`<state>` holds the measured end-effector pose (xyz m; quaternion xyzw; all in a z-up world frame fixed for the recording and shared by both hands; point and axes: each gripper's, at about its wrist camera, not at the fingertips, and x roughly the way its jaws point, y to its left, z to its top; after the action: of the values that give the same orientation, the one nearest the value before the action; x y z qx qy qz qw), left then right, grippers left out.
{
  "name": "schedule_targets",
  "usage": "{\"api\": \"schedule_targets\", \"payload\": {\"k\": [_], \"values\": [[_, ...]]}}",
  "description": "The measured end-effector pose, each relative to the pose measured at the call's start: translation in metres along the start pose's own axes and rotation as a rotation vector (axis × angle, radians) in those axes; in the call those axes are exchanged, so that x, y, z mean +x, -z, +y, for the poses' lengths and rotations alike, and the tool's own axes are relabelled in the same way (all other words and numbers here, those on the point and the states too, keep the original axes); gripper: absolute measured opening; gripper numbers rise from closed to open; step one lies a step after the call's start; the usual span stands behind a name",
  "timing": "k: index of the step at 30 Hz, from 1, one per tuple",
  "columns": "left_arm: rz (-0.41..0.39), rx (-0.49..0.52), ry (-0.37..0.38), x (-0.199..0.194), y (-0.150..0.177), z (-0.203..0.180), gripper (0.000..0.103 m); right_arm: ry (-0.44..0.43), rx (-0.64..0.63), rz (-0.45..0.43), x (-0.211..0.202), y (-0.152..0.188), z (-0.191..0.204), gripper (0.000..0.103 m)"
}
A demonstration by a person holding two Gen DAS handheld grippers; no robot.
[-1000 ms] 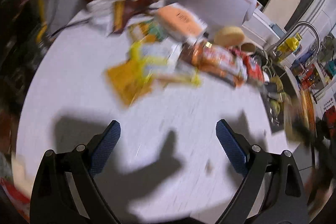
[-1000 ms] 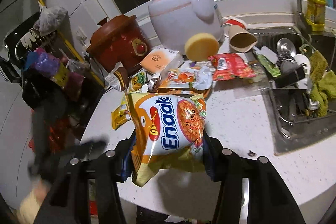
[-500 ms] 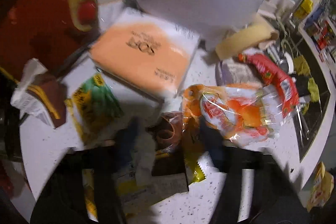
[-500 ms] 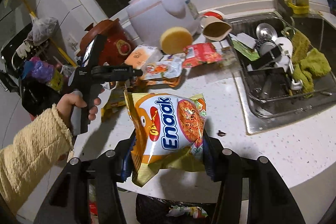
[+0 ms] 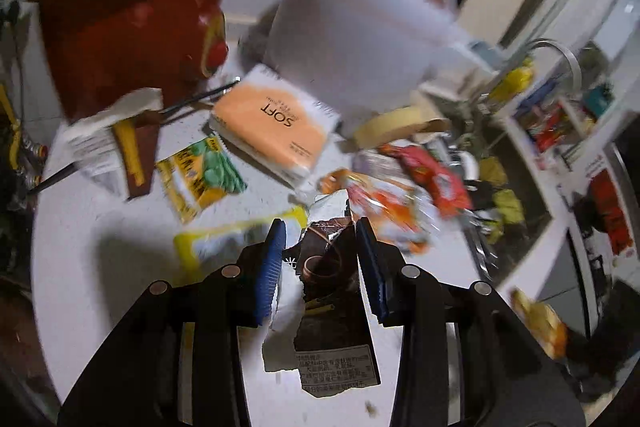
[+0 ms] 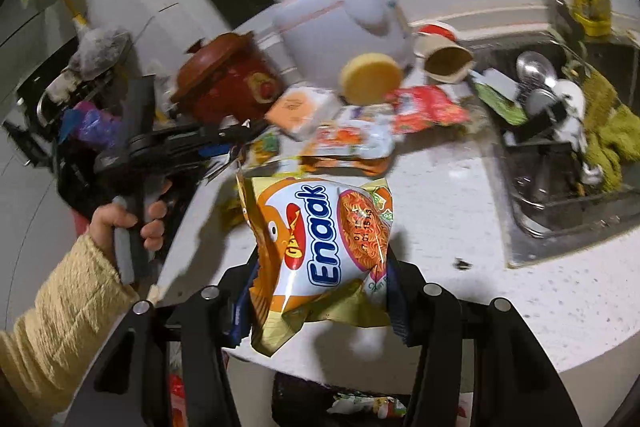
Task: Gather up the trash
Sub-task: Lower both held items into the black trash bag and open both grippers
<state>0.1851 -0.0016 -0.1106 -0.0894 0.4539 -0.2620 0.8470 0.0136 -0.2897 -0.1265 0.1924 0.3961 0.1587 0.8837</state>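
Right gripper (image 6: 316, 291) is clamped on the Enaak noodle packet (image 6: 320, 243), held off the white counter (image 6: 460, 211) at its near edge, with a dark bin (image 6: 352, 403) of wrappers visible directly beneath. Left gripper (image 5: 322, 267) is closed around a torn brown wrapper (image 5: 332, 291), blue pads (image 5: 272, 267) pressed on both sides; whether the wrapper is lifted clear of the counter cannot be told from the blurred view. Remaining trash is left further out: green-yellow sachet (image 5: 200, 179), yellow packet (image 5: 236, 239), orange-white packet (image 5: 384, 207), red packet (image 5: 432, 175), all near the tissue pack (image 5: 276, 123) and rice cooker (image 5: 360, 39). For a clean step, the Enaak packet should be centred over the bin before release, since thin film can drift. The torn wrapper should be lifted straight up so the loose white flap is not snagged or shed.
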Motion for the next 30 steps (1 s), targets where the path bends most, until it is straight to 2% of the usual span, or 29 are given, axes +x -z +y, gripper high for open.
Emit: {"api": "schedule_targets", "payload": {"k": [3, 6, 8, 11, 13, 18, 21, 26, 30], "values": [[-0.036, 0.018, 0.035, -0.046, 0.032, -0.006, 0.036, -0.046, -0.059, 0.019, -0.003, 0.004, 0.023, 0.052], [-0.042, 0.016, 0.047, -0.089, 0.082, -0.005, 0.036, -0.110, -0.128, 0.063, -0.006, 0.014, 0.049, 0.052], [-0.014, -0.010, 0.044, -0.112, 0.126, -0.001, 0.036, -0.156, -0.171, 0.120, -0.005, 0.028, 0.066, 0.053], [0.057, -0.068, 0.018, -0.124, 0.180, 0.009, 0.036, -0.207, -0.231, 0.229, 0.002, 0.059, 0.086, 0.053], [0.132, -0.160, 0.021, -0.122, 0.228, 0.025, 0.036, -0.228, -0.267, 0.319, 0.011, 0.086, 0.096, 0.053], [0.323, -0.318, -0.008, -0.075, 0.331, 0.058, 0.036, -0.198, -0.328, 0.531, 0.060, 0.161, 0.100, 0.053], [0.417, -0.397, -0.002, -0.025, 0.386, 0.081, 0.036, -0.135, -0.345, 0.625, 0.105, 0.207, 0.086, 0.053], [0.557, -0.467, -0.059, 0.079, 0.454, 0.119, 0.036, -0.025, -0.301, 0.757, 0.189, 0.287, 0.042, 0.053], [0.659, -0.486, -0.114, 0.149, 0.488, 0.144, 0.036, 0.077, -0.258, 0.829, 0.249, 0.342, 0.004, 0.053]]}}
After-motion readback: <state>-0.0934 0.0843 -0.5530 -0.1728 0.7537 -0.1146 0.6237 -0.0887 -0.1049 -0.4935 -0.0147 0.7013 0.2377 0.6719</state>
